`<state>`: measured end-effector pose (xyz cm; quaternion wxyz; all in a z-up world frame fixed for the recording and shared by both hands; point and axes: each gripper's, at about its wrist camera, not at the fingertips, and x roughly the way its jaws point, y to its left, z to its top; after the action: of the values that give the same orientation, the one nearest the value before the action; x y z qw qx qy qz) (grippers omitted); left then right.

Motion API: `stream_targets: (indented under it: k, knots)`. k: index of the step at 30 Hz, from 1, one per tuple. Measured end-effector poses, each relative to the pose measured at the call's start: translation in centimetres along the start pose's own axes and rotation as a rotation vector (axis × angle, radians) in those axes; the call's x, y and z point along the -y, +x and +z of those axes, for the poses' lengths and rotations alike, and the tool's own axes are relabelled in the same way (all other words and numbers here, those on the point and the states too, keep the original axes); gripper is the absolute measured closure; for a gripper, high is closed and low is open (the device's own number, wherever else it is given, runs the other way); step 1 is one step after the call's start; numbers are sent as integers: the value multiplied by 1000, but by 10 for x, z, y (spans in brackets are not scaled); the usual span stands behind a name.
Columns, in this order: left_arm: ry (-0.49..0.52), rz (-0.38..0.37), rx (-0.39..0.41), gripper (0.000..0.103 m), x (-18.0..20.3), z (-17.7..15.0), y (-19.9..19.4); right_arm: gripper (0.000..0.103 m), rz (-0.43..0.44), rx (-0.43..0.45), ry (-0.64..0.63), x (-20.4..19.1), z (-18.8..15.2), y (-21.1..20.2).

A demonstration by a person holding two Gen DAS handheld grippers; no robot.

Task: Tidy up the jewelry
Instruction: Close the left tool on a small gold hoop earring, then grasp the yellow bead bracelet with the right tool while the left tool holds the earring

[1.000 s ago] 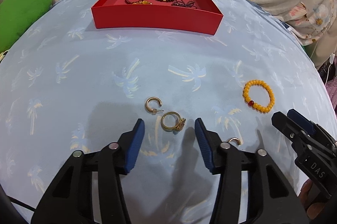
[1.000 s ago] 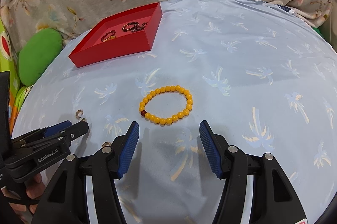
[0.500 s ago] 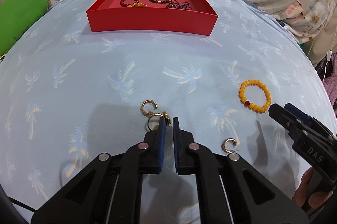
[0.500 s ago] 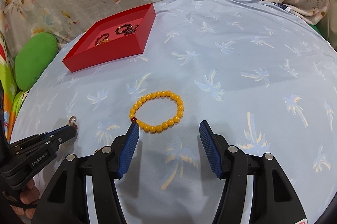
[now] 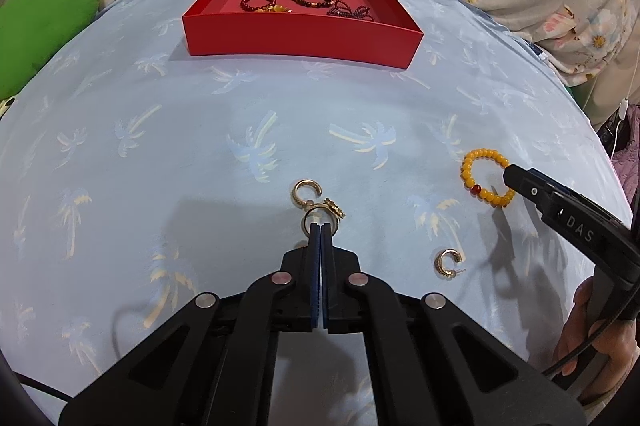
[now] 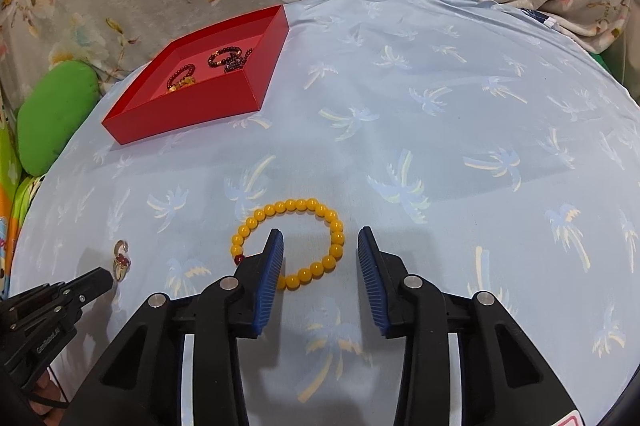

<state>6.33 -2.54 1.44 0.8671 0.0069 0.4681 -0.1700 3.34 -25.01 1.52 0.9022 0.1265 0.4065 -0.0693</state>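
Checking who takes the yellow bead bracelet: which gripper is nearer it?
Right gripper: its closing jaws straddle the yellow bead bracelet's near side. Left gripper is off at the gold ring.

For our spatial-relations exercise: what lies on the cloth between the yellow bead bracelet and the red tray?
Nothing: in the right wrist view, only bare palm-print cloth separates the yellow bead bracelet from the red tray.

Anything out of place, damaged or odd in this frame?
Nothing damaged. Loose pieces lie outside the red tray: two gold hoop earrings, a gold ring in the shut left gripper, and the yellow bead bracelet, right gripper jaws closing across its side.
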Motion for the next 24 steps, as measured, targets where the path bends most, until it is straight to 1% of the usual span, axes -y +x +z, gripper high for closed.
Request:
stream_targets:
  k: [3, 4, 5, 7, 9, 10, 11, 12, 13, 20, 21, 22, 24]
  knots:
    - [-20, -14, -15, 101, -1, 1, 2, 66, -10, -3, -2, -1, 1, 3]
    - [-24, -13, -19, 98, -1, 1, 2, 66, -14, -5, -2, 0, 1, 5]
    - [-27, -10, -20, 91, -1, 2, 3, 66, -17, -8, -1, 0, 2, 7]
    - [-30, -2, -15, 84, -1, 2, 3, 68, -19, -13, 0, 1, 2, 11]
    - [-24, 0, -8, 80, 1, 4, 3, 76, -30, -12, -10, 0, 2, 13]
    - [-22, 4, -7, 76, 2, 4, 3, 79, -35, -10, -15, 0, 3, 13]
    - [-19, 7, -5, 73, 2, 5, 4, 86, -38, -10, -17, -1, 3, 14]
    - [-15, 13, -5, 72, 3, 6, 6, 93, -38, -12, -16, 0, 3, 14]
    - [-13, 17, -7, 72, 3, 6, 8, 95, -35, -14, -12, 0, 3, 15]
    - [13, 19, 9, 73, 8, 7, 11, 95, -29, -8, -7, -1, 1, 14]
    - [18, 16, 10, 75, 9, 7, 11, 95, -27, -8, -7, -1, 1, 15]
    - [23, 12, 10, 81, 10, 6, 12, 95, -25, -8, -7, -1, 1, 15]
    - [29, 7, 10, 83, 11, 5, 11, 95, -21, -10, -5, -1, 2, 15]
